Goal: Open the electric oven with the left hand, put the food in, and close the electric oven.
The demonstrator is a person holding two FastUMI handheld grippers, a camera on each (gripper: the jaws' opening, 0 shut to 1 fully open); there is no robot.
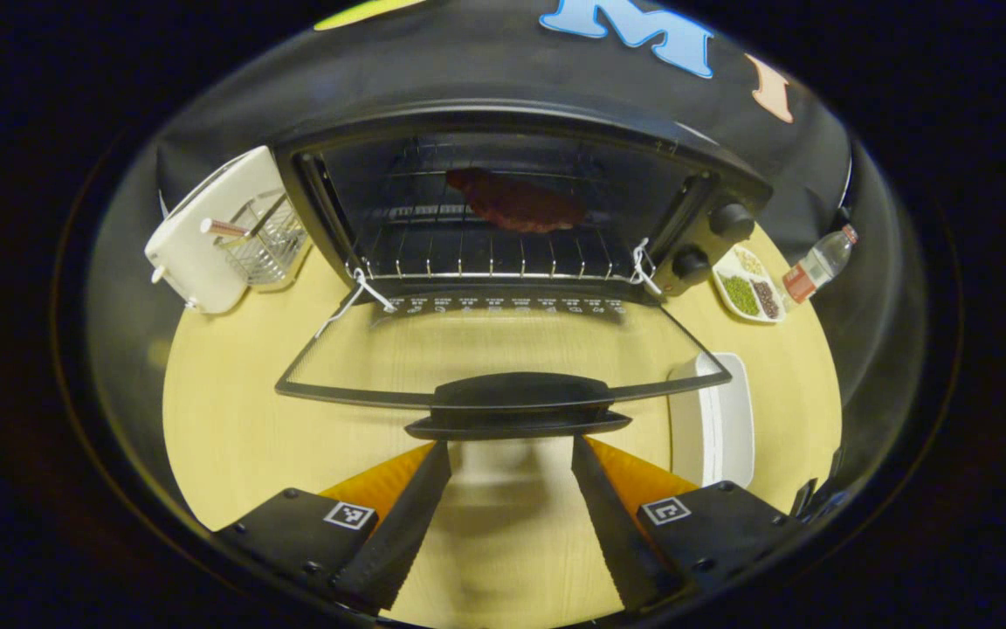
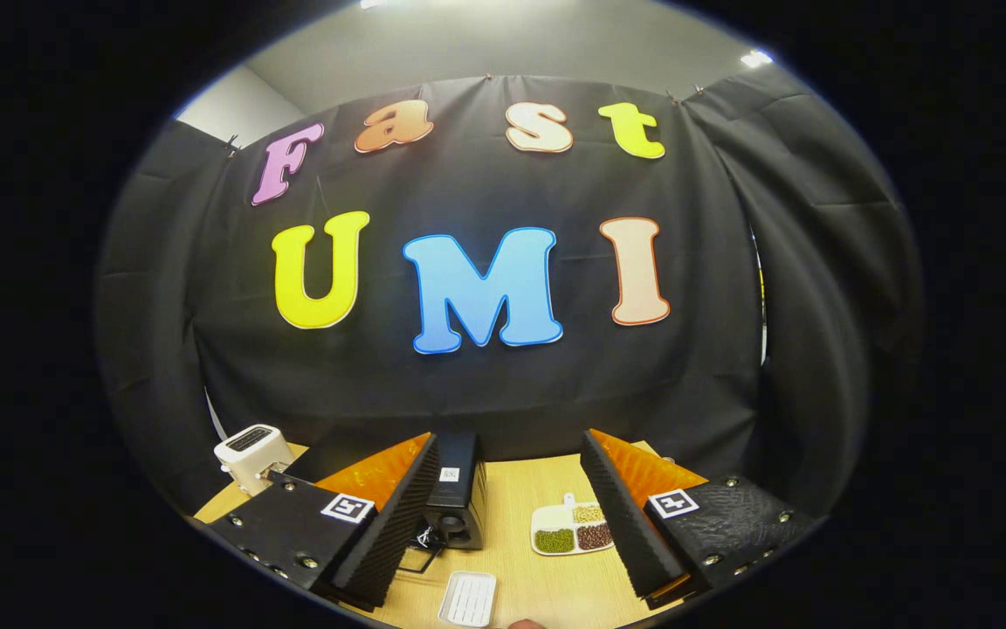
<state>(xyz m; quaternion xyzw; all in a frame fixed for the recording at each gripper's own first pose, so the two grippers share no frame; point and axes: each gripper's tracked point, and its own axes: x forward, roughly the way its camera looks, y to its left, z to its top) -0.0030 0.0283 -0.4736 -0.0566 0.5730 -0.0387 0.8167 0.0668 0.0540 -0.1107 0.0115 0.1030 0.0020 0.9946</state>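
Fingers of my left gripper (image 1: pixel 510 515) stand apart with nothing between them, just short of the door handle (image 1: pixel 516 404). That handle is a stiff dark bar along the front edge of the glass door (image 1: pixel 503 349), which hangs wide open and flat over the table (image 1: pixel 223 419). I judge the door rigid, hinged and fairly light; the bar's middle is the place to grip or lift it, not the glass. Beyond, the food (image 1: pixel 516 203), a dark red slab, lies on the wire rack (image 1: pixel 468 253) inside the electric oven (image 1: pixel 713 196). My right gripper (image 2: pixel 507 515) is held high and off to the side, fingers apart and empty.
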